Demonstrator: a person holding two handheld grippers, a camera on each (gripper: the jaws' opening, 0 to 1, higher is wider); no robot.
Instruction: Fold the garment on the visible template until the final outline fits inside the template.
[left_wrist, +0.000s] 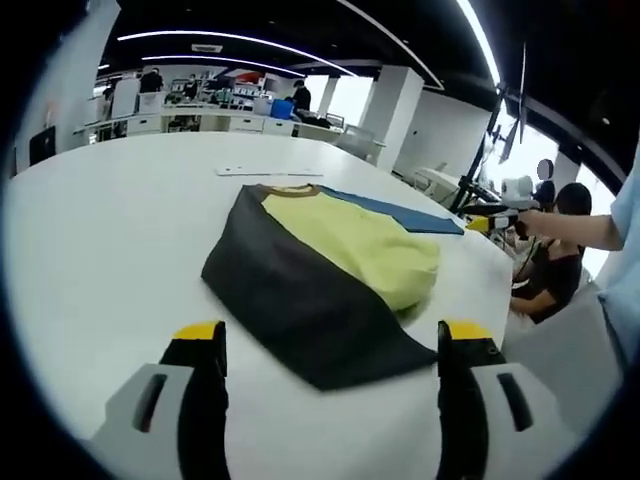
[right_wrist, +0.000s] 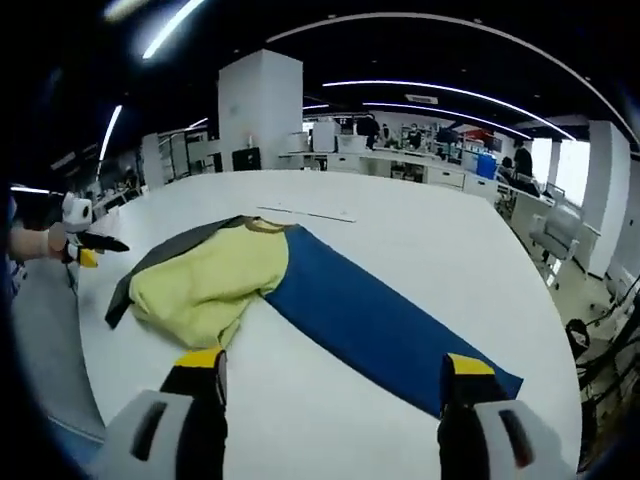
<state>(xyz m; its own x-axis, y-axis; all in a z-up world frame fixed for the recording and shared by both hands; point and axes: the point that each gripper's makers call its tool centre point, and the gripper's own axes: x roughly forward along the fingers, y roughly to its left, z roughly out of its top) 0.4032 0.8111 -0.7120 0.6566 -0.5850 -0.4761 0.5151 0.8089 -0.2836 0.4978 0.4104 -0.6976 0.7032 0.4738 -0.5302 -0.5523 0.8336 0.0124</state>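
Note:
The garment (left_wrist: 330, 265) lies bunched on the white table (left_wrist: 110, 250), a dark grey part toward me and a yellow part (left_wrist: 365, 250) folded over it. Behind it a flat blue template (left_wrist: 400, 212) sticks out. My left gripper (left_wrist: 332, 335) is open just short of the garment's near edge, with nothing between its jaws. In the right gripper view the yellow part (right_wrist: 205, 280) covers the left end of the long blue template (right_wrist: 370, 315). My right gripper (right_wrist: 334, 362) is open over the template's near edge. Each gripper shows small in the other's view, the right gripper (left_wrist: 490, 222) and the left gripper (right_wrist: 88, 247).
A thin white strip (left_wrist: 270, 171) lies on the table beyond the garment, also the white strip (right_wrist: 305, 213). A person (left_wrist: 550, 265) sits past the table's right edge. Office chairs (right_wrist: 555, 235) and desks stand further off.

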